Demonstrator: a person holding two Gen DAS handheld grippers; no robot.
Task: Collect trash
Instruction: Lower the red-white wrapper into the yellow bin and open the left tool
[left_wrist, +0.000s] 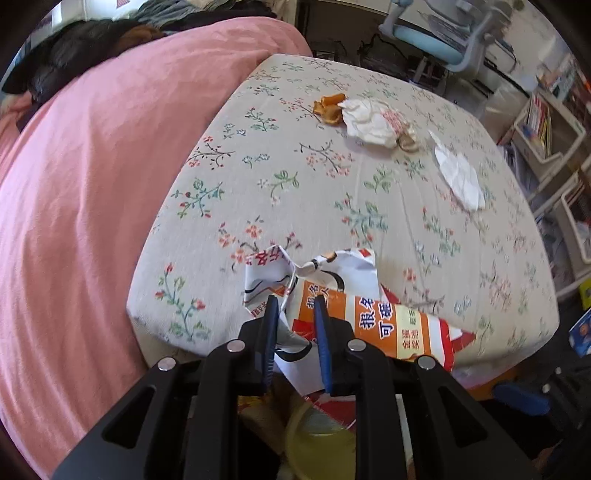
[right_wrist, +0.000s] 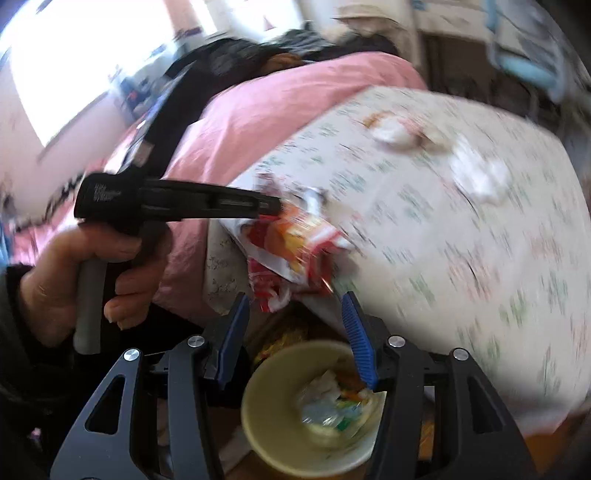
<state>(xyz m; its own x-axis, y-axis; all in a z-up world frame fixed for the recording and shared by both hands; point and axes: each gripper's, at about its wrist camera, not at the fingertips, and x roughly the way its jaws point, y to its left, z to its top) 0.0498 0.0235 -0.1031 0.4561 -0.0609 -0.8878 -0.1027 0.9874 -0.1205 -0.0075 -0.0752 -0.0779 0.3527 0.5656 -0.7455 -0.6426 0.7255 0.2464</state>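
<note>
The left tool (left_wrist: 295, 301) pinches the crumpled white end of a snack wrapper (left_wrist: 373, 317) at the near edge of the floral mattress (left_wrist: 295, 177), its blue fingers (left_wrist: 272, 314) drawn close with film bunched between them. The right tool (right_wrist: 295, 306) is spread wide and holds nothing; it hangs over a yellow paper cup (right_wrist: 273, 417) that already contains scraps and sits below the mattress edge. The wrapper lies partly on the mattress and partly overhanging it, directly above the cup. Its long axis runs from the pinched white end at the near left toward the orange and red printed end at the near right, roughly along the mattress edge, with the printed face up. Risk: the grip covers only a thin fold at one end, so the slick film may slip out when lifted. Risk: the wrapper appears wider than the cup mouth, so it may catch on the rim or tip the light cup unless it is crushed or fed in end first. Further trash remains at the far side: orange peel (left_wrist: 328, 108), a crumpled white paper (left_wrist: 371, 122) touching it, and a white tissue (left_wrist: 460, 173) to the right. A pink blanket (left_wrist: 92, 184) covers the left.
</note>
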